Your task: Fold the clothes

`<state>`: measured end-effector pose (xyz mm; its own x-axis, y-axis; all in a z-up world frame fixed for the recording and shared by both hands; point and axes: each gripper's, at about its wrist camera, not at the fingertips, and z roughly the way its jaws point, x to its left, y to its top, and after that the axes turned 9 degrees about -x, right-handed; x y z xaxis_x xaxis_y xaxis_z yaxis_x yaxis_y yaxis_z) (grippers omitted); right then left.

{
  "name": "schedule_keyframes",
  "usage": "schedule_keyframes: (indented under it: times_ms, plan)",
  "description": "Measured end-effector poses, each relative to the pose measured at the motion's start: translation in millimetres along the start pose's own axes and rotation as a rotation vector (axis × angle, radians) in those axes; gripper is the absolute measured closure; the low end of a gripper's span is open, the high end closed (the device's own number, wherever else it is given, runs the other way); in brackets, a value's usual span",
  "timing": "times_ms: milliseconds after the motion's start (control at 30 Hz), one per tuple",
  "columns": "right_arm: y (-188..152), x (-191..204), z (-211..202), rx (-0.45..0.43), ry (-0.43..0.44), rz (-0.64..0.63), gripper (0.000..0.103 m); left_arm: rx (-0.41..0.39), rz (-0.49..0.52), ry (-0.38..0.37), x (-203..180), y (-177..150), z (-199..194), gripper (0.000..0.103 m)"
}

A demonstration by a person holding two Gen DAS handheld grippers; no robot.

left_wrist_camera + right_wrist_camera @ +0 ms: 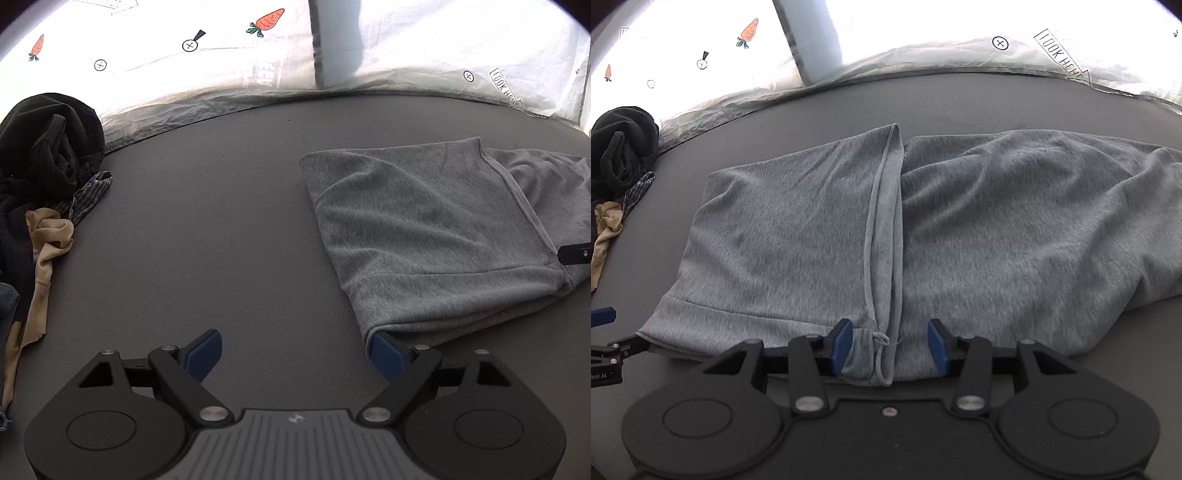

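A grey knit garment [960, 229] lies partly folded on the dark grey table [960, 99]. One end is folded over, and its hemmed edge [882, 229] runs across the middle. My right gripper [890, 345] is open, its blue pads on either side of that hem at the near edge. In the left wrist view the garment [424, 229] lies to the right. My left gripper [295, 354] is open, and its right pad [386, 354] touches the garment's near left corner.
A pile of unfolded clothes sits at the table's left edge: a black garment [51, 147], a checked cloth [92, 192] and a tan one [48, 236]. A white sheet with carrot prints [269, 18] hangs behind the table's far edge.
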<state>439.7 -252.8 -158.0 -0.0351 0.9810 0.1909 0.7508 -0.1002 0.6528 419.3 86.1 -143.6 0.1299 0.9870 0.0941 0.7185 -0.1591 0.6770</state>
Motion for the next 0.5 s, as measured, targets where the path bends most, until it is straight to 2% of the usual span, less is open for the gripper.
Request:
schedule_keyframes:
  times_ms: [67,100,133,200,233,400,500]
  plan:
    - [3.0,-9.5,-9.6,-0.051,0.003,0.031,0.046,-0.023,-0.022,0.002,-2.2,11.7,-7.8,0.014]
    - [4.4,-13.9,-13.8,-0.080,0.003,0.051,0.041,-0.032,-0.018,-0.016,-5.2,18.6,-11.7,0.014]
    - [5.9,-18.0,-17.2,-0.101,0.003,0.068,0.037,-0.038,-0.001,-0.054,-7.9,24.7,-15.6,0.014]
    - [9.8,-29.1,-24.5,-0.142,-0.010,0.110,0.036,-0.049,0.048,-0.132,-13.6,35.0,-23.1,0.014]
    - [11.6,-34.1,-27.7,-0.156,-0.022,0.124,0.036,-0.052,0.074,-0.143,-16.5,38.7,-26.1,0.014]
    - [15.6,-58.3,-40.0,-0.221,-0.109,0.167,0.034,-0.047,0.132,-0.119,-32.8,52.4,-17.2,0.013]
    - [15.8,-61.9,-38.7,-0.231,-0.171,0.091,0.034,-0.008,0.101,-0.132,-41.8,49.8,2.6,0.012]
